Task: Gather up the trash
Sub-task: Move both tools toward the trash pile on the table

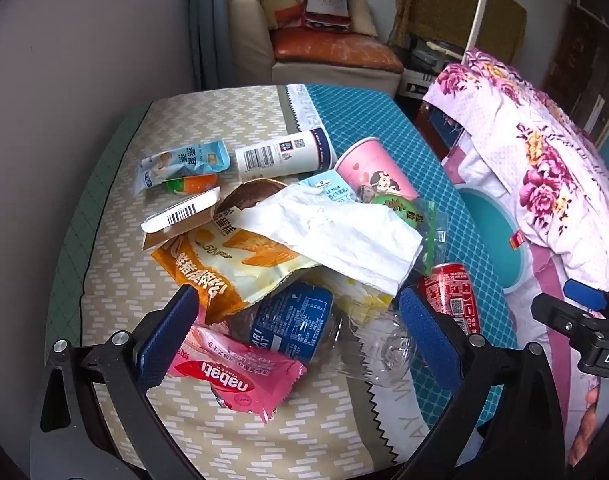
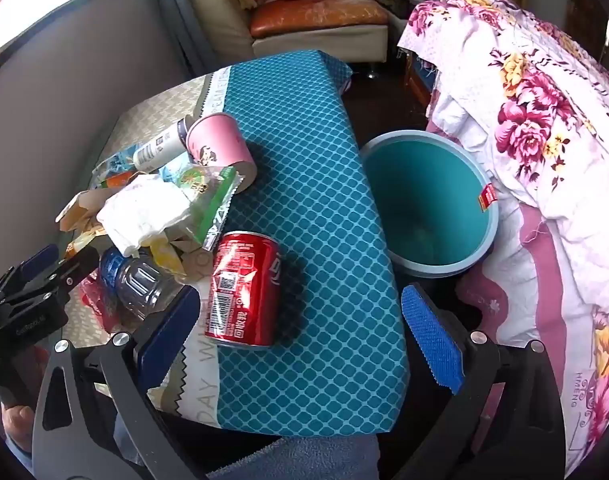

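Observation:
A heap of trash lies on the table: a clear plastic bottle with a blue label, a pink wafer wrapper, an orange snack bag, a white tissue, a pink paper cup and a crushed red can. My left gripper is open, its fingers on either side of the bottle. My right gripper is open and empty, just short of the red can. A teal bin stands on the floor to the right of the table.
A white cylindrical container, a blue wrapper and a barcode carton lie further back. A floral quilt covers the right side. A sofa with a bag is behind the table. A grey wall is on the left.

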Demonstrator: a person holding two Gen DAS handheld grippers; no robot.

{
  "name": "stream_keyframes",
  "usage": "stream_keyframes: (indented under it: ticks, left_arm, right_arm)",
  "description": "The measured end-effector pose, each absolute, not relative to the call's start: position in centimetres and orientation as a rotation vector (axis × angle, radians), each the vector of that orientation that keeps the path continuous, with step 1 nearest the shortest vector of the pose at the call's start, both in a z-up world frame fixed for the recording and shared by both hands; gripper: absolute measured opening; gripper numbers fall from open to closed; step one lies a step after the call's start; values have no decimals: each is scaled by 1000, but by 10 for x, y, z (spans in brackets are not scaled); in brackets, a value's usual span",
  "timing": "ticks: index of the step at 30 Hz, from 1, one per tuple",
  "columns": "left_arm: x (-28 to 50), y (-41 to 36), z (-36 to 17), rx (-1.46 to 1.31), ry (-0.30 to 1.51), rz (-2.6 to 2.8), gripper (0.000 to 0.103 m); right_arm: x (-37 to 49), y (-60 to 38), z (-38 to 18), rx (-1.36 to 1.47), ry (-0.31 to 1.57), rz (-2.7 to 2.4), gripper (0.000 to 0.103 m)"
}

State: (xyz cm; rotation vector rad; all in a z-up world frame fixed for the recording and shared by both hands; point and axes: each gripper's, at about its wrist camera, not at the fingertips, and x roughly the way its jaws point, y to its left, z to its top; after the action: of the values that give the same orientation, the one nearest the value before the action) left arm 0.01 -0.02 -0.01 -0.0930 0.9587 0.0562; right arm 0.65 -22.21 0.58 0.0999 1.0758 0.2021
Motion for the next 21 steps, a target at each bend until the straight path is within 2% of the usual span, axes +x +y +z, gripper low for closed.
stream_keyframes:
  ticks: [21]
  left_arm:
    - [-4, 5, -1, -96, 968, 54, 100]
  right_arm:
    - [11, -216, 9, 116, 1097, 214, 97]
